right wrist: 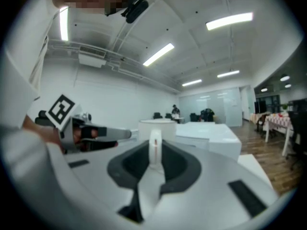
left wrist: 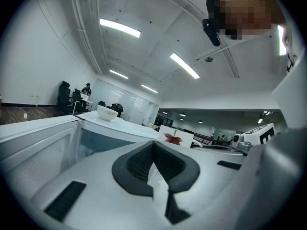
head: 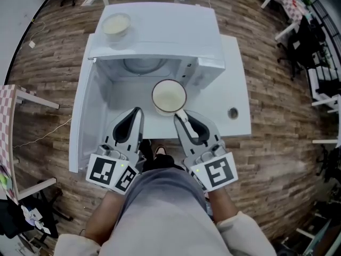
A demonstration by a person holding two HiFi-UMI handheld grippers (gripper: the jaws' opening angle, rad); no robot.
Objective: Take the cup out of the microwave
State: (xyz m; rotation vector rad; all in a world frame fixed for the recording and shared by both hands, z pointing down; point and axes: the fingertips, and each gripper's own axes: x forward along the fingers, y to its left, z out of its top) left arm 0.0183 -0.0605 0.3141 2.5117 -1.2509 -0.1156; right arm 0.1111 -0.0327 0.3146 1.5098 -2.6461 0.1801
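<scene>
A white cup [head: 169, 96] with pale liquid hangs at the mouth of the open white microwave [head: 160, 36]. My right gripper [head: 178, 114] is shut on the cup's handle from the near side. In the right gripper view the handle [right wrist: 155, 150] stands upright between the jaws, with the cup [right wrist: 167, 127] body just beyond. My left gripper [head: 137, 111] is beside it on the left, shut with nothing in it. Its jaws meet in the left gripper view [left wrist: 154, 146], pointing level toward the microwave [left wrist: 110, 133].
The microwave door [head: 84, 116] is swung open at the left, beside my left gripper. A pale bowl [head: 116, 25] sits on top of the microwave. The white table [head: 237, 89] holds the microwave, with a wood floor all round it. Tables and chairs stand at the far right.
</scene>
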